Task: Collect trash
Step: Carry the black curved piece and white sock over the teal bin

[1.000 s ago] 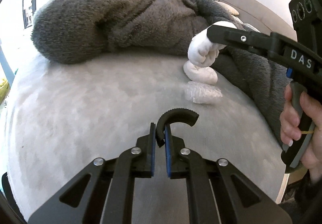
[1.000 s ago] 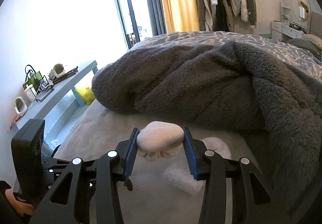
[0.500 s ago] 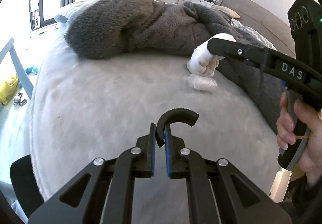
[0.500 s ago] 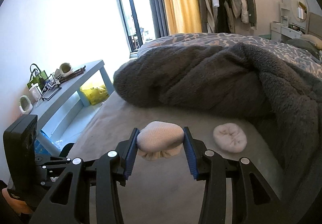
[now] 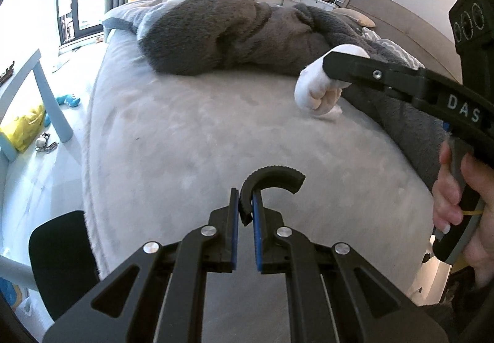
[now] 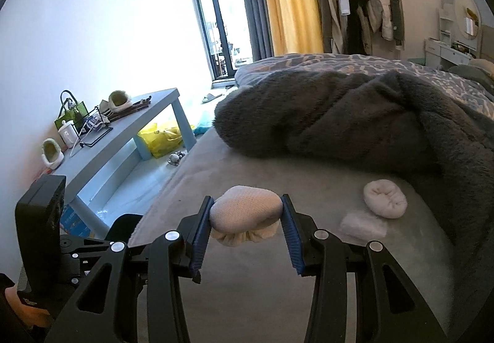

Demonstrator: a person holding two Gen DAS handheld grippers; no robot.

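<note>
My right gripper [image 6: 246,227] is shut on a white rolled sock ball [image 6: 245,213] and holds it above the grey bed [image 6: 278,281]. In the left wrist view the same sock ball [image 5: 315,90] hangs from the right gripper [image 5: 335,71] at the right. A second rolled sock ball [image 6: 385,198] and a crumpled clear plastic scrap [image 6: 363,224] lie on the bed to the right, beside the blanket. My left gripper [image 5: 245,204] is shut on a curved black plastic piece [image 5: 271,181] above the bed's near part.
A thick dark grey blanket [image 6: 355,117] is heaped across the far half of the bed. A light blue side table [image 6: 129,133] with small items stands left of the bed, a yellow bag [image 6: 160,136] under it. A black round object [image 5: 58,256] sits at the bed's near left corner.
Both grippers have pulled back and up from the blanket. The right gripper has lifted the sock ball away, so the second sock ball and the plastic scrap now lie farther off.
</note>
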